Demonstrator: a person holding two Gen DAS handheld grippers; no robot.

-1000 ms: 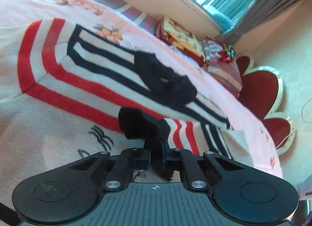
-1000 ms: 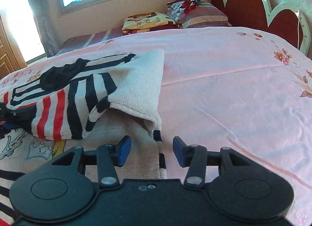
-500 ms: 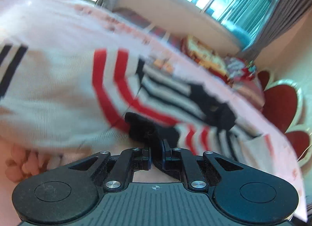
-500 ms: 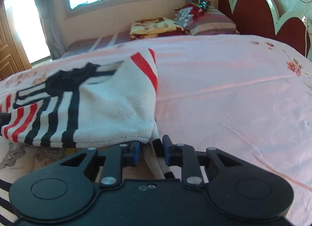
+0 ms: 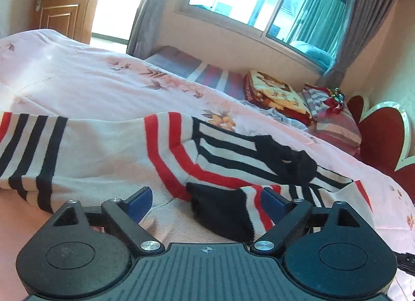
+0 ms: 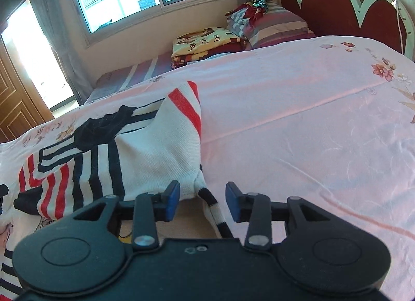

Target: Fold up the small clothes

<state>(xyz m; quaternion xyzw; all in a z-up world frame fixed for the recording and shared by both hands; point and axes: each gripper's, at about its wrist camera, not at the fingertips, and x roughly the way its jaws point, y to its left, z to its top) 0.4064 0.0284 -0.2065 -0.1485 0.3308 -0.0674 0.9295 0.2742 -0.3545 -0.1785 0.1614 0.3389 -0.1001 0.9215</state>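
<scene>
A small white knitted sweater (image 5: 109,150) with red and black stripes and a black collar (image 5: 285,161) lies folded on the pink bedspread (image 5: 77,80). My left gripper (image 5: 207,201) is open; a black cuff (image 5: 220,212) lies loose between its fingers. In the right wrist view the sweater (image 6: 155,150) lies at left, a sleeve folded over its body. My right gripper (image 6: 202,198) is open, with the sweater's striped edge (image 6: 212,207) lying between its fingers.
Folded blankets and pillows (image 6: 207,41) are stacked by the window at the far side of the bed. A red scalloped headboard (image 6: 337,7) stands at right. A wooden door (image 5: 62,0) is at far left. The pink bedspread (image 6: 311,119) stretches to the right.
Both grippers have opened and let go of the sweater. The sleeve parts they carried now lie folded over the sweater's body.
</scene>
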